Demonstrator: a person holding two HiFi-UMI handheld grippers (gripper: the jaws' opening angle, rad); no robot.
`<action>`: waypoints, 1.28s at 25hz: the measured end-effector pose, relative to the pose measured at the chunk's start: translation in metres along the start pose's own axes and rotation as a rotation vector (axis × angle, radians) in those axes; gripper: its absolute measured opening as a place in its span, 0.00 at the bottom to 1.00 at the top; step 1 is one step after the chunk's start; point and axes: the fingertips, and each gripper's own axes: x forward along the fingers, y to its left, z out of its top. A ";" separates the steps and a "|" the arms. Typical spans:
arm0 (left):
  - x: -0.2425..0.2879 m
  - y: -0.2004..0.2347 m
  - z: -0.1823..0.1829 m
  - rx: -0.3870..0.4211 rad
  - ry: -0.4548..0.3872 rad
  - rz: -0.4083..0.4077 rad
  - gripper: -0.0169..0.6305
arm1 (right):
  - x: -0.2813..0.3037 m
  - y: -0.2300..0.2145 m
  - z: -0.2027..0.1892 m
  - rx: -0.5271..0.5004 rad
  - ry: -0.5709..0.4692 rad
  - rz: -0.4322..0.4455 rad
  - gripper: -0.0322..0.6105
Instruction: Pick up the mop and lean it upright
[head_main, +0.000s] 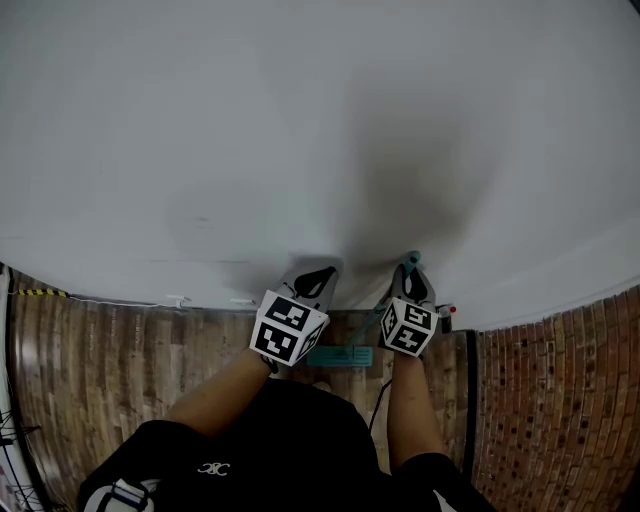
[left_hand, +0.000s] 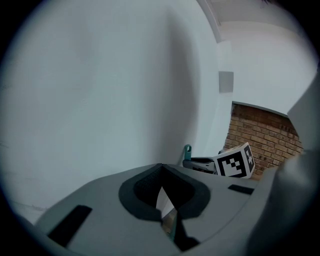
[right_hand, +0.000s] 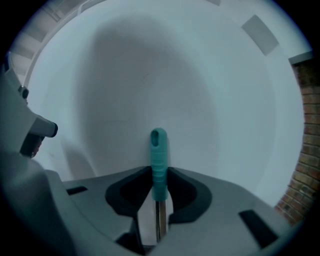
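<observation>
While arms half-hide mop head, right tool seemingly grips handle

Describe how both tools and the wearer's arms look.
Grey moulded bodies on the left tool and right tool, dark pads, each carrying a white cube with black square markers. Person wears a black short-sleeved top; forearms bare.

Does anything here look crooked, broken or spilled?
Nothing stands out. The mop handle stands straight between the jaws of the right gripper, near the white wall. I see no spill and no damage.
</observation>
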 end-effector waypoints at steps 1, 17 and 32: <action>0.001 -0.001 0.001 0.002 0.000 -0.007 0.02 | 0.000 0.000 0.001 -0.005 0.006 0.007 0.22; 0.034 -0.057 0.029 0.057 -0.031 -0.225 0.02 | -0.109 -0.010 0.081 0.094 -0.185 -0.053 0.07; 0.068 -0.122 0.049 0.136 -0.022 -0.425 0.02 | -0.158 -0.041 0.047 0.148 -0.176 -0.260 0.07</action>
